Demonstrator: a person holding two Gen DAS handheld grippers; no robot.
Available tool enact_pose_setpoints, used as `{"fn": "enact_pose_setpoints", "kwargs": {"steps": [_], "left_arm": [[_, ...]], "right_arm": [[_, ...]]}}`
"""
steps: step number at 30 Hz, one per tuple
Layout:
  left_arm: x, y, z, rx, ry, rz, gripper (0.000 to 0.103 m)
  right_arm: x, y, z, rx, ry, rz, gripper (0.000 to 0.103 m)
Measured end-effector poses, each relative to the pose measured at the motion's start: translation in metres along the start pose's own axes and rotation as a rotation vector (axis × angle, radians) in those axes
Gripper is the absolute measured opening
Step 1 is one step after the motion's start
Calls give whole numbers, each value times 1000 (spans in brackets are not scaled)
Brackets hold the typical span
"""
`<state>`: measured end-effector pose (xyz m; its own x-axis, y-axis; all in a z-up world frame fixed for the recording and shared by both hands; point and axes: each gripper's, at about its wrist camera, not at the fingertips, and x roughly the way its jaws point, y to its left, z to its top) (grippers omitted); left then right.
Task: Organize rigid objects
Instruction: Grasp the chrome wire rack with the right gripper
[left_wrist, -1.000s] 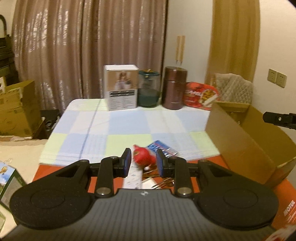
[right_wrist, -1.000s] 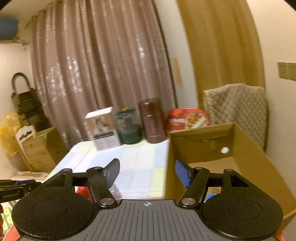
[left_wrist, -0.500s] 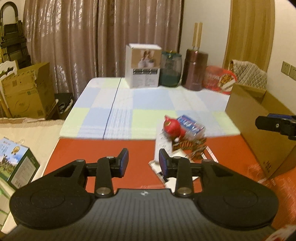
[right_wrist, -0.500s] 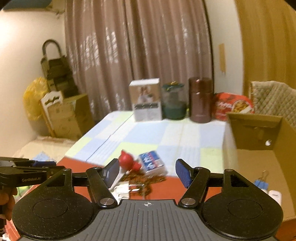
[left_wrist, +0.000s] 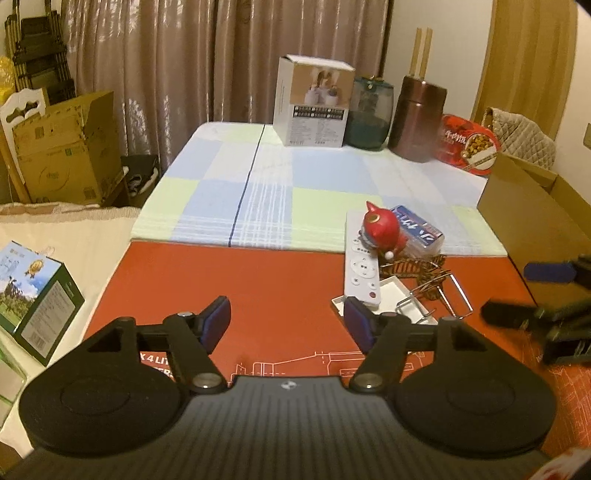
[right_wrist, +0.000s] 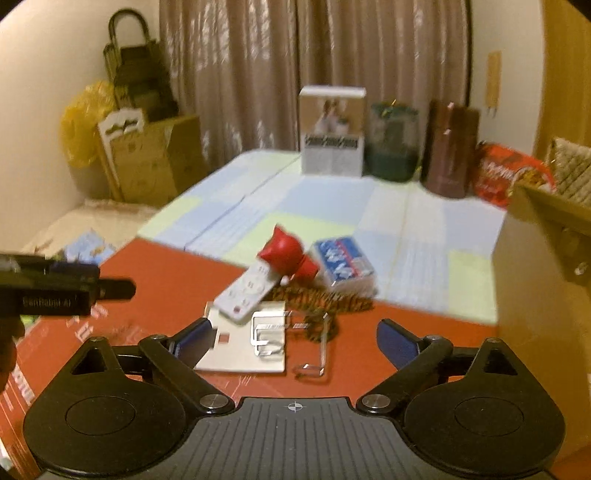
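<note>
Small heap on the red counter (left_wrist: 258, 280) by the checked cloth: red figurine (left_wrist: 380, 230) on white remote (left_wrist: 360, 266), blue-lettered packet (left_wrist: 419, 230), flat white box (right_wrist: 245, 341), wire clips (right_wrist: 310, 347). Cardboard box (left_wrist: 532, 218) right; contents unseen. Left gripper (left_wrist: 286, 323) and right gripper (right_wrist: 293, 338): fingers opening, nothing between. Writing unreadable.
</note>
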<state>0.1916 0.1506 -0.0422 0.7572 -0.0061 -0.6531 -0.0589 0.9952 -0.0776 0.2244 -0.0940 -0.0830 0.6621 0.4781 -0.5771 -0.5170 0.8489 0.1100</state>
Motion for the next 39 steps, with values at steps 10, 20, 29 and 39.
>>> {"fn": "enact_pose_setpoints", "kwargs": {"steps": [10,20,29,39], "left_arm": [[17,-3,8,21,9,28,81],[30,1,7,-22,44,11,82],[38,-4,4,-33,72,-9,82],[41,-7,2,-32,92,-15,82]], "right_arm": [[52,-1,-8,-5,38,-5,94],[76,1,-9,-36,33,-13,94],[83,-3,-7,-31,54,-4,65],[71,-11,-3,-39,70,-95,64]]}}
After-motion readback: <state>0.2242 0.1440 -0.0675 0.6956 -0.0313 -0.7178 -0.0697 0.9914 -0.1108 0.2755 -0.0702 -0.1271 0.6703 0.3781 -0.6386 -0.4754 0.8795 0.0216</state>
